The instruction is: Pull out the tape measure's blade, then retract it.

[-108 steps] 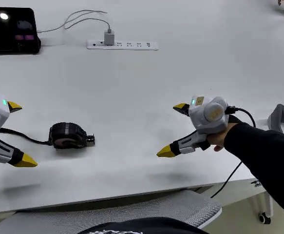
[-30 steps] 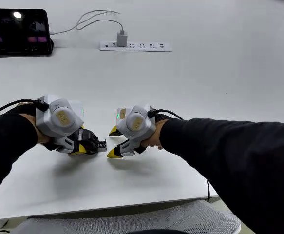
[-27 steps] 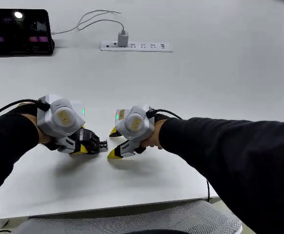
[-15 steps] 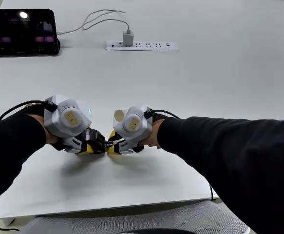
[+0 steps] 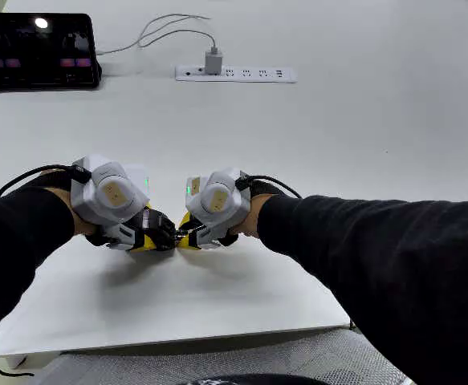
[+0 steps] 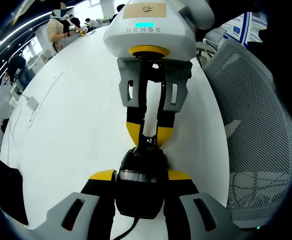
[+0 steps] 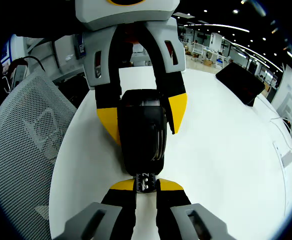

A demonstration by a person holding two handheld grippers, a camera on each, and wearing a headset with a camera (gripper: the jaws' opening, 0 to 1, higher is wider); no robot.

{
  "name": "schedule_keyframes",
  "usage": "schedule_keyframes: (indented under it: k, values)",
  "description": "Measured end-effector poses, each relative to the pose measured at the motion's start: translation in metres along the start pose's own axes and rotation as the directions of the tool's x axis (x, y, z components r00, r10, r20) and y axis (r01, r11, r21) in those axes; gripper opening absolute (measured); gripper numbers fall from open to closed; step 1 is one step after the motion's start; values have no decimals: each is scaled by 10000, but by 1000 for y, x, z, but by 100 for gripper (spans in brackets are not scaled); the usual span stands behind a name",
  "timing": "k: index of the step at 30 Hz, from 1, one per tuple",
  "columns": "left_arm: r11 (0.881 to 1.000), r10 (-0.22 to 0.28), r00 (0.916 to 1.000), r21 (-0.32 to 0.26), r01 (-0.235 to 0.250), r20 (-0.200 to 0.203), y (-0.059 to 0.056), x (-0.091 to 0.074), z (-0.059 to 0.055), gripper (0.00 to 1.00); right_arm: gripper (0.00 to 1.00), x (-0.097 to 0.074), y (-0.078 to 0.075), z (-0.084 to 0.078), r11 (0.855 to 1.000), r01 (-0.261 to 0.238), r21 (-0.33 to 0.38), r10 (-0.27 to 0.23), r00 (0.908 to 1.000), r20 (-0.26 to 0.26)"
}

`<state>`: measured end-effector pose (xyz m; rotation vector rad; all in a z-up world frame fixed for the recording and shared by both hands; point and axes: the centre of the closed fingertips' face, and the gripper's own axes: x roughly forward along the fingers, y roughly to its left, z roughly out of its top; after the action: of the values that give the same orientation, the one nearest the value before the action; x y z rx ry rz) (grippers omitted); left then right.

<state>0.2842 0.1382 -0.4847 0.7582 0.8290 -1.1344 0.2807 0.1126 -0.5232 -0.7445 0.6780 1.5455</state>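
Observation:
The black tape measure (image 5: 160, 230) rests on the white table (image 5: 338, 144), near its front edge. My left gripper (image 5: 148, 235) is shut on the case from the left; in the left gripper view the case (image 6: 140, 187) sits between the yellow tips of that gripper (image 6: 140, 175). My right gripper (image 5: 186, 238) faces it from the right, shut on the blade's tip. In the right gripper view a short piece of blade (image 7: 145, 181) with printed numbers lies pinched in that gripper (image 7: 146, 185), just in front of the case (image 7: 143, 132). Little blade is out.
A white power strip (image 5: 235, 74) with a charger and white cable lies at the back. A black tablet (image 5: 39, 50) stands at the back left. A grey mesh chair (image 6: 256, 150) sits just off the table's front edge. Black cables trail from both grippers.
Both grippers came in from the sides to the tape measure. Over the last second the right gripper, then open beside the hook, slid left and shut on the blade tip.

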Motion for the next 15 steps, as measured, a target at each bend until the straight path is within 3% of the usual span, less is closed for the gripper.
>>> schedule_keyframes:
  k: [15]
  values:
    - [9999,-118,9999,47,117,84,0,-1,-1,31,11,-5,0,-4,9997,-40,251,36,9999,146]
